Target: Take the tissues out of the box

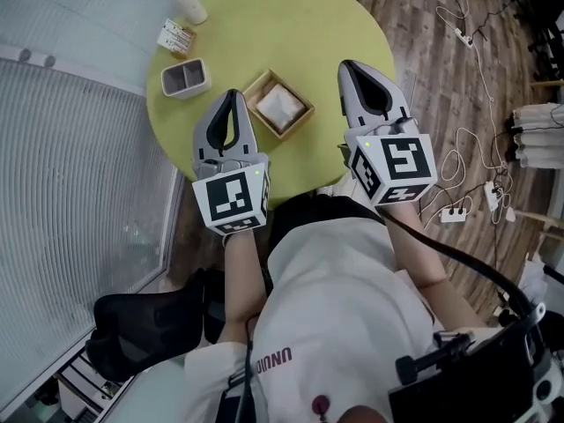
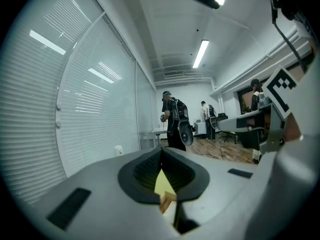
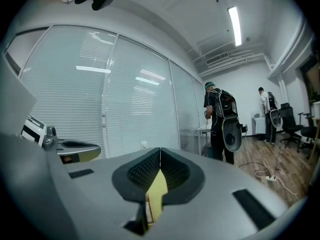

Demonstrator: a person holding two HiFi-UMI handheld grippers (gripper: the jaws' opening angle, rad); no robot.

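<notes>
A wooden tissue box (image 1: 278, 105) with white tissues (image 1: 280, 103) inside sits near the middle of the round yellow-green table (image 1: 291, 25). My left gripper (image 1: 232, 94) is held just left of the box, its jaws shut with nothing between them. My right gripper (image 1: 347, 64) hovers to the right of the box, also shut and empty. In the left gripper view the left gripper (image 2: 161, 152) shows its pads meeting, with a sliver of table below. The right gripper (image 3: 160, 152) looks the same in the right gripper view. Neither gripper touches the box.
On the table's far left are a white cup (image 1: 186, 1), a small packet (image 1: 175, 36) and a grey two-part holder (image 1: 185, 77). Cables and power strips (image 1: 458, 211) lie on the wood floor to the right. A black chair (image 1: 150, 324) is at lower left. People (image 3: 220, 119) stand far off.
</notes>
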